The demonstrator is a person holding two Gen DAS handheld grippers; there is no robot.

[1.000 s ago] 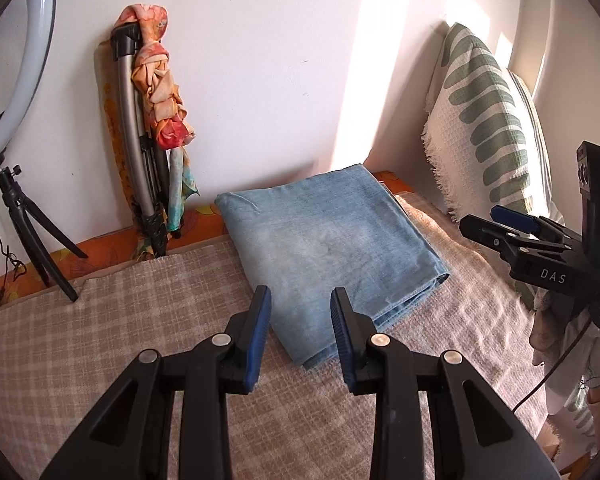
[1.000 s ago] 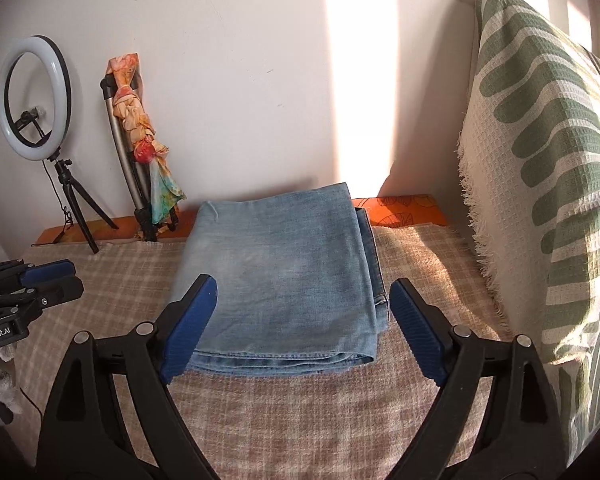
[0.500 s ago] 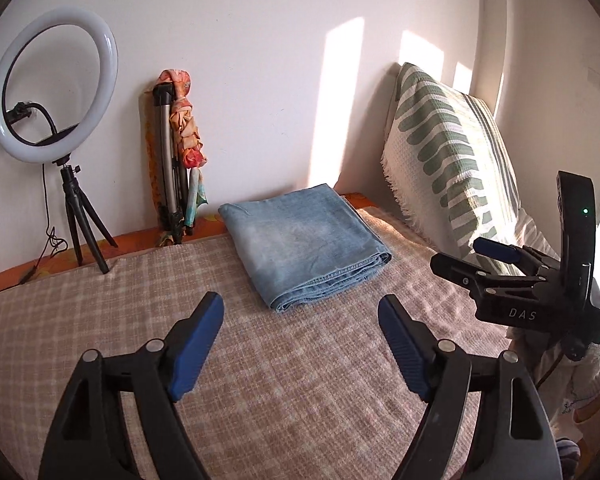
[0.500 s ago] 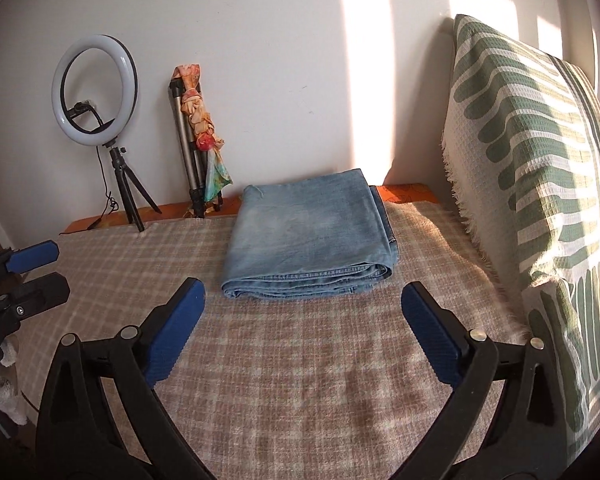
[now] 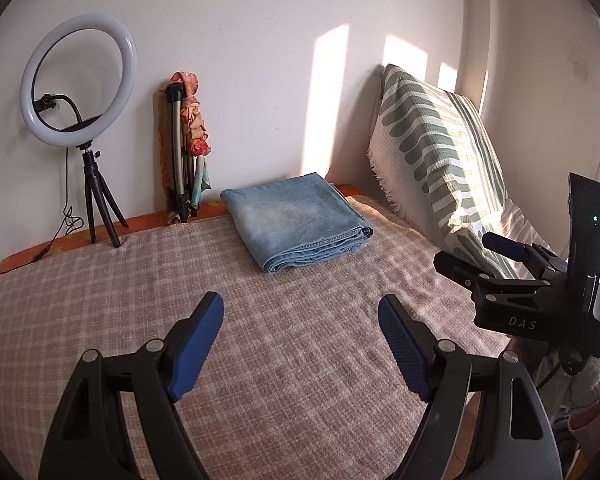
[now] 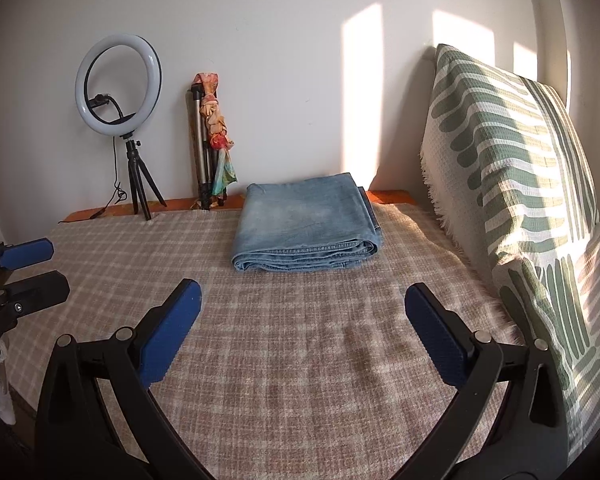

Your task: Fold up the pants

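Observation:
Blue denim pants [image 5: 296, 220] [image 6: 304, 224] lie folded into a neat thick rectangle at the far side of the checked bed cover [image 5: 120, 288], close to the wall. My left gripper [image 5: 300, 302] is open and empty, well short of the pants. In its own view my right gripper [image 6: 303, 289] has its jaws opening wide, with only bed cover between them, and it also stands back from the pants. The right gripper [image 5: 500, 256] shows at the right edge of the left wrist view, and the left gripper [image 6: 28, 268] at the left edge of the right wrist view.
A ring light on a small tripod [image 5: 78, 80] [image 6: 118, 84] and a folded tripod wrapped in orange cloth [image 5: 184, 148] stand against the back wall. A big green-patterned pillow [image 5: 432, 160] [image 6: 508, 160] leans along the right side.
Both grippers have pulled back from the folded pants, which now look smaller and farther off. The left gripper's jaws went from nearly shut to wide open; the right jaws widened a little.

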